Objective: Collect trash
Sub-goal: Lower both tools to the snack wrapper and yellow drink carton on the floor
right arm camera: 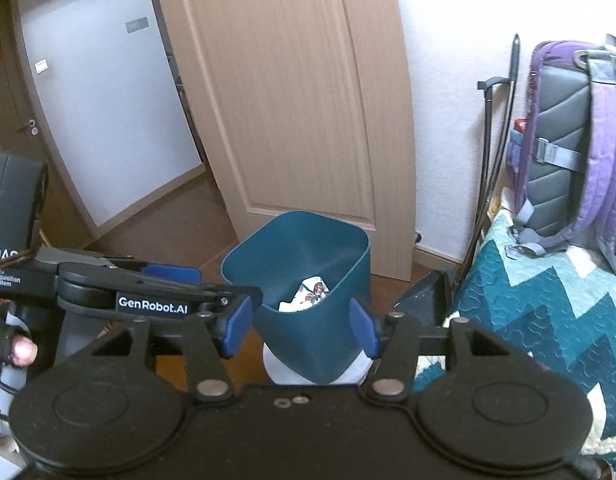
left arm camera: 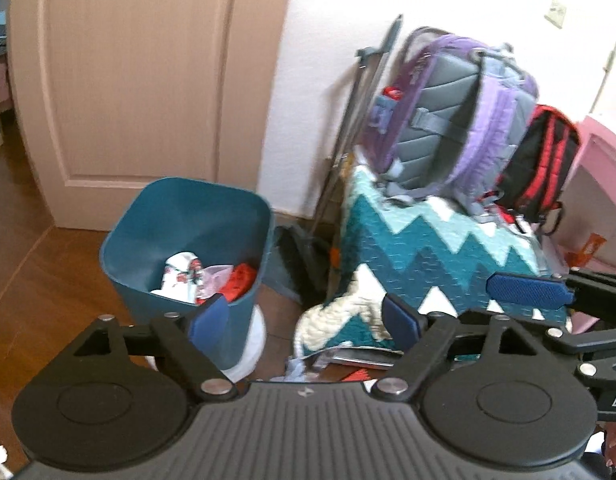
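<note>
- Here, the left tool [left arm camera: 304,314] is hovering above and in front of the teal bin [left arm camera: 188,248], its blue pads spread wide and gripping nothing.
- The right tool [right arm camera: 302,330] is hanging level before the bin [right arm camera: 308,308], its pads likewise standing wide apart and empty, one on either side of the bin's body in that view.
- The bin is sitting on the wooden floor [left arm camera: 40,280] just in front of the door [left arm camera: 140,80], beside the zigzag quilt [left arm camera: 436,256].
- Inside it, crumpled white floral paper [left arm camera: 180,276] and a red scrap [left arm camera: 240,278] are lying at the bottom.
</note>
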The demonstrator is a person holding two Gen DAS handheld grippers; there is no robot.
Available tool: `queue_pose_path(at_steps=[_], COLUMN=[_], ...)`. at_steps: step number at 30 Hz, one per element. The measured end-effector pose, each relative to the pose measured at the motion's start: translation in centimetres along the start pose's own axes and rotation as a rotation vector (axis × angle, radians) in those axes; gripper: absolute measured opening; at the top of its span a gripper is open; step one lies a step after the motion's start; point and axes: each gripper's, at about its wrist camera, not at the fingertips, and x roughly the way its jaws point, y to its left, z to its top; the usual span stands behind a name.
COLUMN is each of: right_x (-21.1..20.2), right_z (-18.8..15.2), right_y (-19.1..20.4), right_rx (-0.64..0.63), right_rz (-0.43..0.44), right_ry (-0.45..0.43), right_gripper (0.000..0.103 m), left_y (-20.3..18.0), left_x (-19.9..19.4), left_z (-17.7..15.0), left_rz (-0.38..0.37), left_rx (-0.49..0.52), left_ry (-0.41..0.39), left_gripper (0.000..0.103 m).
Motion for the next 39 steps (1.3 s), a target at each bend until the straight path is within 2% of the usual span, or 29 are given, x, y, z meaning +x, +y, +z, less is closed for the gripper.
queue_pose_path(at_steps=[3,4,5,6,8,11,14,25,28,33,39], right_x=[-1.6,-2.0,-2.4,-2.7,-3.0,-2.8,-1.6,6.2,9.2,15.5,22.2], right_z=[-1.3,-1.8,-2.4,-3.0,-4.4,-6.8,-9.8,-19.7,-21.7,-25.1,-29.4], right_y=[-1.2,-1.8,-2.4,-3.1,-4.7,-7.1,-10.1,-20.1,-22.0,-23.9,-25.5], right_rx=[0.023,0.033,0.047,0.061,0.091,0.13,0.171,0.372,0.422,0.484,0.536], right_rz=[-0.009,-0.014,-0.02,-0.024,-0.031,-0.065,-0.103,-0.164,-0.156,-0.143,-0.12], right_ry=[-0.004,-0.004,0.0,0.005,0.016,0.044,0.097,0.346,0.408,0.52,0.641], right_gripper=[0.056,0.057,0.057,0.057,0.057,0.057,0.057,0.057,0.057,0.057,0.057], left_y=[-1.2,-1.6,-2.1,-2.6,-3.4,-4.7,-6.0,-8.3,-8.2,-8.3,-7.6], left_x=[-0.1,0.0,0.4,0.8,1.9,4.5,8.1,24.0,28.4,33.7,39.3], left_z=[-1.0,-1.4,-1.8,-2.1,-3.0,-4.6,-6.9,-17.0,-19.0,-23.0,-27.8], left_rz=[-0.043,-0.05,-0.056,-0.06,-0.073,-0.084,-0.075,0.083,0.137,0.186,0.225], left_rx=[0.004,0.005,0.004,0.002,0.001,0.006,0.021,0.059,0.059,0.139,0.152], left_ry=[-0.013,-0.017,-0.017,-0.015,-0.004,0.054,0.138,0.516,0.639,0.76,0.908], left_gripper=[0.088,0.091,0.101,0.103,0.103,0.103,0.103,0.103,0.103,0.103,0.103])
